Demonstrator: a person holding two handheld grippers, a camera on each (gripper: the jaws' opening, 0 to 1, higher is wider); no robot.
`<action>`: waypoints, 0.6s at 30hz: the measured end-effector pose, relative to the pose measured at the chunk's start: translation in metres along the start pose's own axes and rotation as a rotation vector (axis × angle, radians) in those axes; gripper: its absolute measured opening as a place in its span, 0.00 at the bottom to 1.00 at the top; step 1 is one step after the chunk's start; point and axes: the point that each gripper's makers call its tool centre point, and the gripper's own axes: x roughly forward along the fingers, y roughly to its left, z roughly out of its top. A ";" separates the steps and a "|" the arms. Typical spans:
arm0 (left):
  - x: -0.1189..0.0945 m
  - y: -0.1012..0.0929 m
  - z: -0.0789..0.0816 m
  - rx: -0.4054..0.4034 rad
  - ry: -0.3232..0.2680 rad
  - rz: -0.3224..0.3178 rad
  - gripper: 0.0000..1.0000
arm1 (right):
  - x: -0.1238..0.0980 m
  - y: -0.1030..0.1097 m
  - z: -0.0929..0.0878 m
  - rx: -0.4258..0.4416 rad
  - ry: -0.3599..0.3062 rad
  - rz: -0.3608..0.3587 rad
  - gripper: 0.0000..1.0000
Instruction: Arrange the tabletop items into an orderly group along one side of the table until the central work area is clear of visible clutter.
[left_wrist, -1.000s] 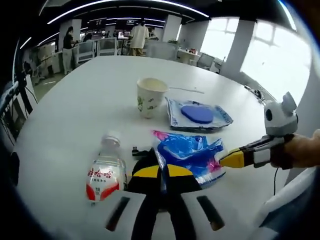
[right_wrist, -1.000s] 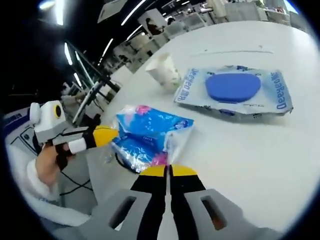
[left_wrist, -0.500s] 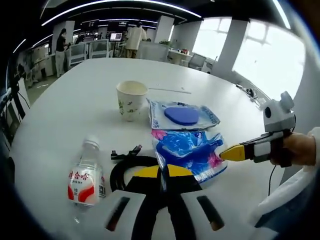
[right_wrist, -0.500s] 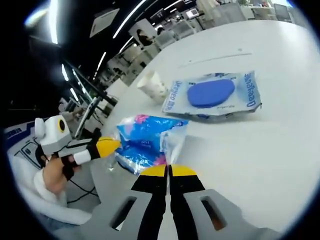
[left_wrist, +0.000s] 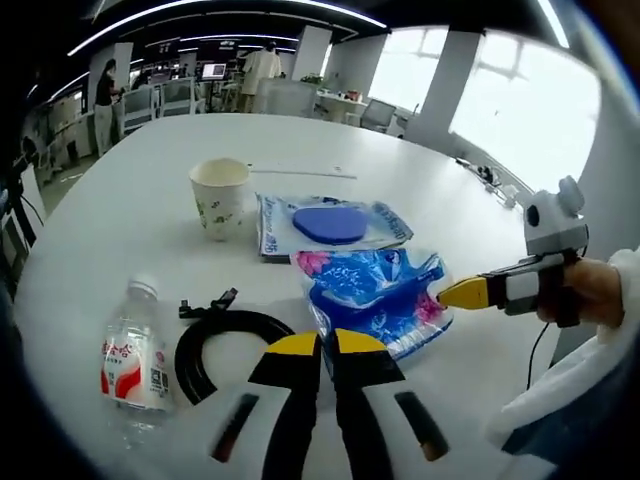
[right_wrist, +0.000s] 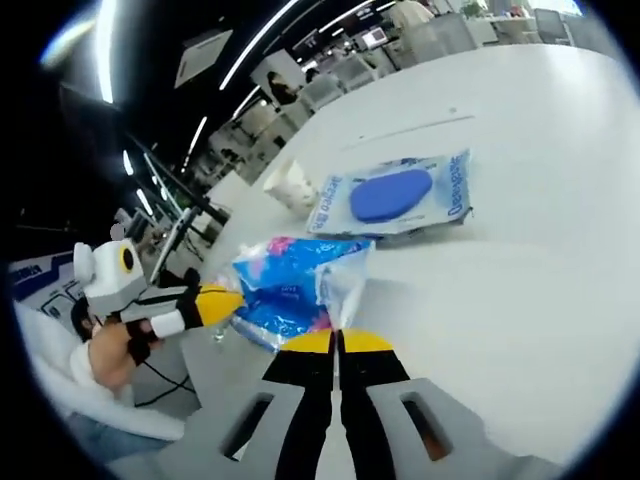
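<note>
Beside left tongs (left_wrist: 328, 345): bottle (left_wrist: 130, 348), black cable (left_wrist: 215, 345).

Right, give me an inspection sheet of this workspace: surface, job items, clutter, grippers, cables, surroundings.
Surface: white table, bare toward its far side.
Job's things: blue plastic bag pinched at two edges; wet-wipes pack flat beyond it; paper cup upright beside the pack; water bottle lying on its side.
Clutter: nothing seen beyond those items.
Grippers: left gripper shut on the bag's near edge; right gripper shut on its opposite edge, both held by hand.
Cables: black cable coiled between bottle and bag; a thin lead hangs from the right gripper.
Surroundings: open office with desks, ceiling light strips, bright windows, people standing in the distance.
</note>
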 end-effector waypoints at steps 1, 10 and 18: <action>0.002 -0.003 0.000 0.019 0.008 -0.005 0.01 | -0.002 -0.002 0.002 -0.002 -0.007 -0.002 0.00; 0.018 -0.030 0.005 0.080 0.038 -0.043 0.02 | -0.021 -0.021 0.019 0.018 -0.075 -0.021 0.00; 0.028 -0.052 0.016 0.146 0.049 -0.087 0.03 | -0.041 -0.037 0.028 0.036 -0.123 -0.045 0.00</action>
